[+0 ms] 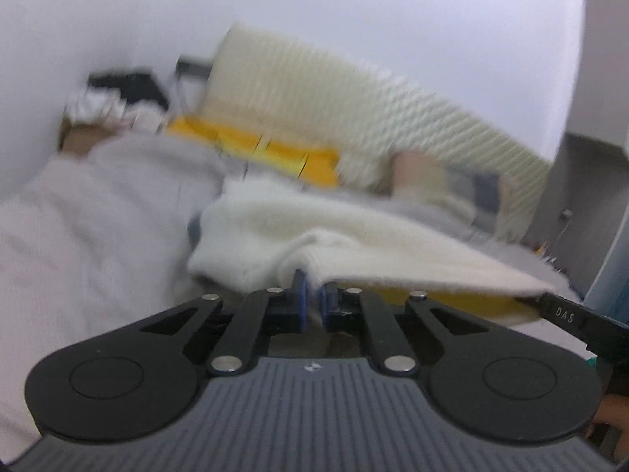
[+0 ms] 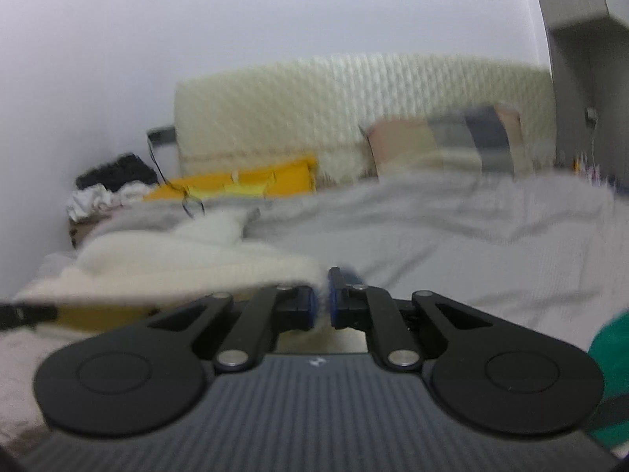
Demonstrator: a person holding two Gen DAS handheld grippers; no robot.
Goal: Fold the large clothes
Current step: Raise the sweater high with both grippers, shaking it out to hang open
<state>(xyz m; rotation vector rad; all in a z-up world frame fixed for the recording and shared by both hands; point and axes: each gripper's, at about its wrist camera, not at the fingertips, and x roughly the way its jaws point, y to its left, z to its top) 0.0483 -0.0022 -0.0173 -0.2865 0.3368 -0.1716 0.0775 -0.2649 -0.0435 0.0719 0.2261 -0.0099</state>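
Observation:
A fluffy white sweater (image 1: 298,232) lies on the bed, its near hem lifted off the bedding. My left gripper (image 1: 313,295) is shut on that hem, white knit pinched between the blue pads. In the right wrist view the same white sweater (image 2: 188,263) stretches off to the left, and my right gripper (image 2: 322,297) is shut on its other corner. The right gripper's black tip (image 1: 566,316) shows at the right edge of the left wrist view, at the end of the taut hem. Something yellow (image 1: 464,303) shows under the raised edge.
A grey blanket (image 2: 452,236) covers the bed. A cream headboard (image 2: 354,118), a patchwork pillow (image 2: 440,145) and a yellow cushion (image 2: 243,183) stand at the far end. Dark and white items (image 2: 106,188) pile up by the left wall. A grey cabinet (image 2: 582,78) rises at right.

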